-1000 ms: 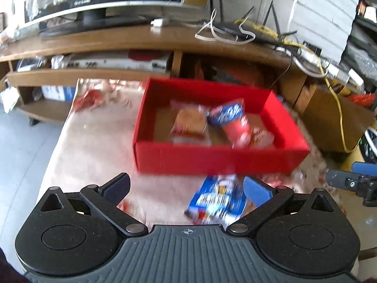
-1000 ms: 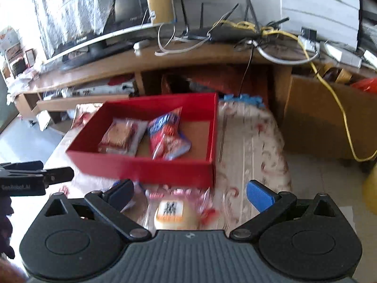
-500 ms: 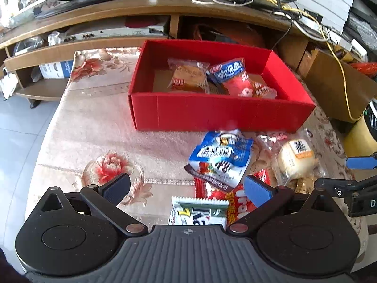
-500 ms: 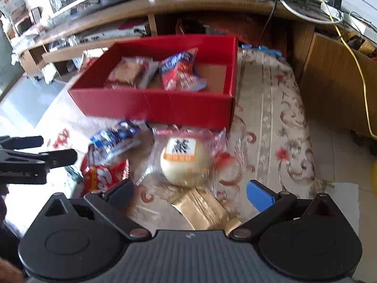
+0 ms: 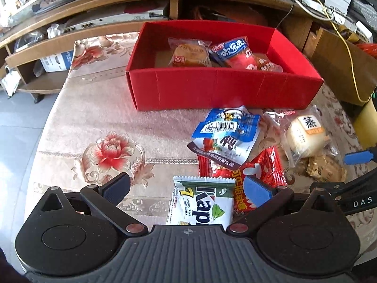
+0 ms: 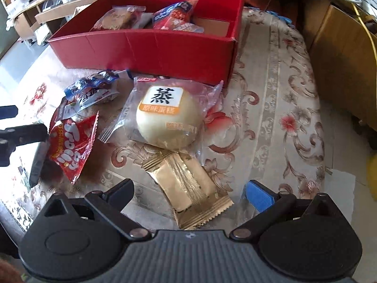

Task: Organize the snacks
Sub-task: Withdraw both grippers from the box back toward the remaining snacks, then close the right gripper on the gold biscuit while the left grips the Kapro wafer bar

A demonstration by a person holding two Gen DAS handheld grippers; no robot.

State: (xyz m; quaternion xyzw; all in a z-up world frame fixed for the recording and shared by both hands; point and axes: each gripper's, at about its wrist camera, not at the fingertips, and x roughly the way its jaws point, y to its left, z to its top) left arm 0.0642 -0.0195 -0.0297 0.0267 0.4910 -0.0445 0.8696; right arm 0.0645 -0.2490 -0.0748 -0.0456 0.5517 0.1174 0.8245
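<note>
Right wrist: spread right tool above gold packet.

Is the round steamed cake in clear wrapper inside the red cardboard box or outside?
Outside: the round steamed cake lies on the tablecloth before the red cardboard box.

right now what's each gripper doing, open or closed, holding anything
Left gripper: open, empty, above the green-and-white wafer packet.
Right gripper: open, empty, above the gold foil snack packet.

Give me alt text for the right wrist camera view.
Open right tongs hover over a gold snack packet on a floral tablecloth. Beyond it lie a wrapped steamed cake and a red box holding snacks.
</note>
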